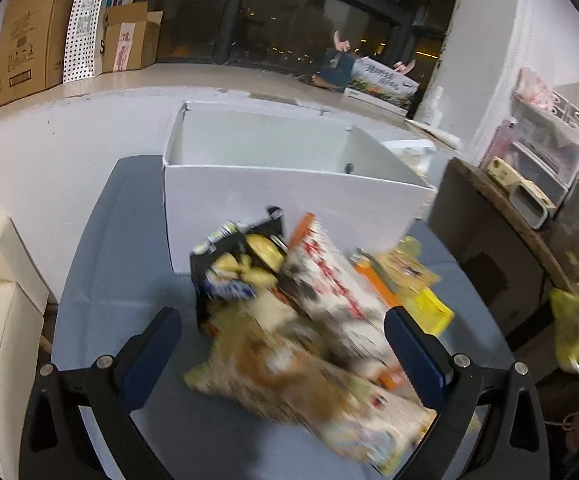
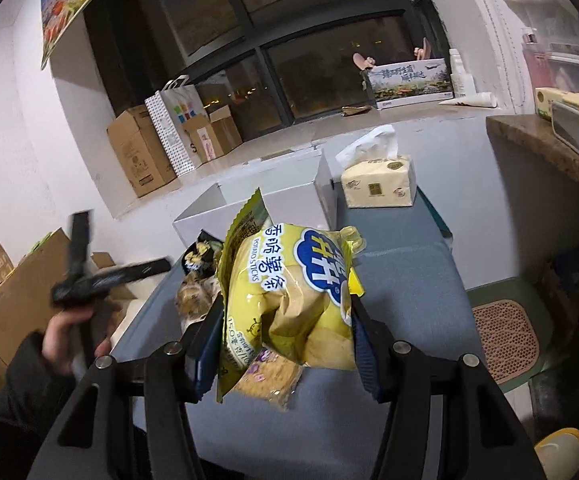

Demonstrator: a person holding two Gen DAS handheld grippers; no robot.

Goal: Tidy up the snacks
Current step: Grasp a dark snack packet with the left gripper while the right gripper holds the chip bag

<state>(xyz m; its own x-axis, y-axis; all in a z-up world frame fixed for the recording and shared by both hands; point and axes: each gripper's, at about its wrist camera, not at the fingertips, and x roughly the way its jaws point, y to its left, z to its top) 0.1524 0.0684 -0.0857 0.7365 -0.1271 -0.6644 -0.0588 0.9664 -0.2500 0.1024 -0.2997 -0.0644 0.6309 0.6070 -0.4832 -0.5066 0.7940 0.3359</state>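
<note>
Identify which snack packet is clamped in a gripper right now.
The yellow potato sticks bag, pinched in the right gripper above the blue table. The other packets lie heaped below the open left gripper.

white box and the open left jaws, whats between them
The pile of snack packets on the blue-grey table, in the left wrist view, lies between the white cardboard box and those jaws.

We count one white box (image 1: 289,196) on the blue table (image 1: 101,280), one yellow potato-stick bag (image 2: 289,296), and one tissue pack (image 2: 377,182). The snack pile (image 1: 309,320) is too blurred for a firm count; we note at least five packets. On the windowsill stand three cardboard boxes (image 1: 29,36).
</note>
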